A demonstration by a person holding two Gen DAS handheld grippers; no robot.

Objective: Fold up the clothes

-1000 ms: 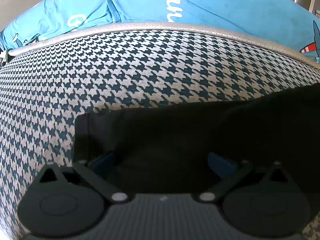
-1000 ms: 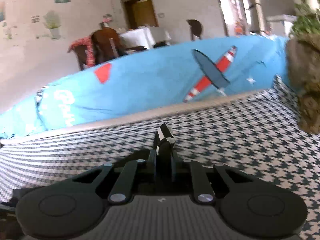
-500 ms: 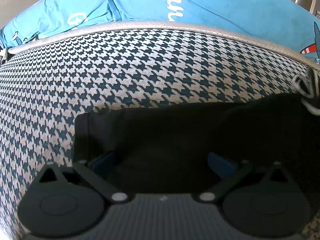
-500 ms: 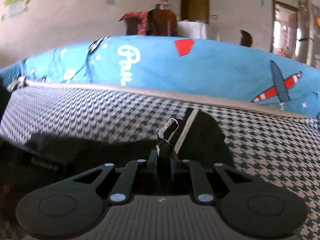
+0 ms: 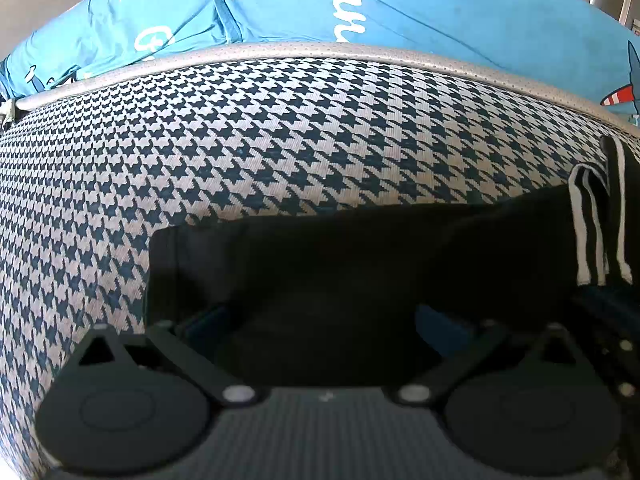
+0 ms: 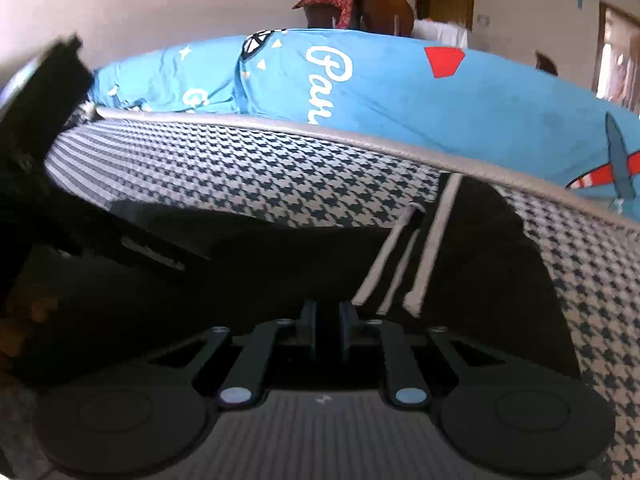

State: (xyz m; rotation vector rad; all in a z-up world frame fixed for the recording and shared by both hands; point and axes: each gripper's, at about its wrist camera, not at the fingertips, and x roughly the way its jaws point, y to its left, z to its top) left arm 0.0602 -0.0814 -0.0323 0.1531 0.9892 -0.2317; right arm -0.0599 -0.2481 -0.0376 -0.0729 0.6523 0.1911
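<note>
Left wrist view first: my left gripper (image 5: 320, 320) fills the bottom of the frame, its jaws spread wide, blue pads showing at either side. The black garment (image 5: 340, 256) lies flat across the lower middle of the picture, on the houndstooth cover (image 5: 280, 140), and the cloth runs over and between my two fingers, so I cannot tell if the pads touch it. At the right edge of the frame a folded-over part with white stripes (image 5: 592, 228) lies on top of the black cloth. Along the top, a blue quilt (image 5: 440, 12) with white lettering and a red patch sits behind a grey piped edge (image 5: 320, 50).

Right wrist view now: my right gripper (image 6: 327, 316) sits low in the centre, its jaws close together with a narrow gap between them; I see nothing clamped in that gap. The black garment (image 6: 240, 280) spreads across the middle and lower left of the frame, and its white stripes (image 6: 432, 248) run diagonally up just right of my fingertips. The houndstooth cover (image 6: 260, 172) shows above and at the right edge. The blue quilt (image 6: 400, 88) arches across the top, with a brown chair (image 6: 384, 10) behind it. A dark blurred shape at the left edge of the frame is too unclear to name.
</note>
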